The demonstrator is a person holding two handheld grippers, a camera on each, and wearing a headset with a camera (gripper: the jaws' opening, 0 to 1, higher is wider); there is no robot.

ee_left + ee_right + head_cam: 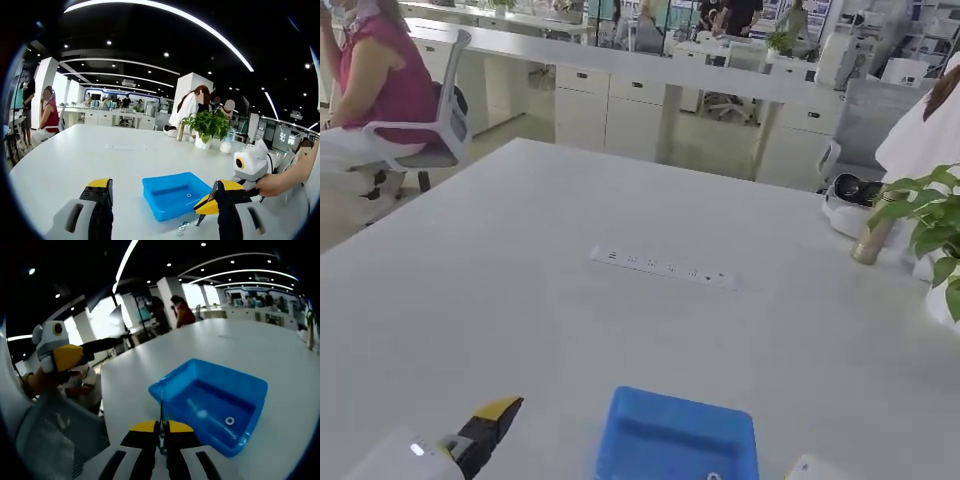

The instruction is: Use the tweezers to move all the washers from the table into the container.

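Just ahead of the right gripper [161, 429], clamping the tweezers [161, 410], sits the blue container [210, 400] with one washer [229, 420] inside; other washers [182, 227] lie on the table [75, 165] between the left gripper's [162, 186] spread jaws.

A white power strip [663, 268] lies flat mid-way across the white table [500, 300], with a bronze bottle [872, 240] and a leafy potted plant [925, 205] well to its right and a person in a pink top [385, 75] seated beyond it to the left.
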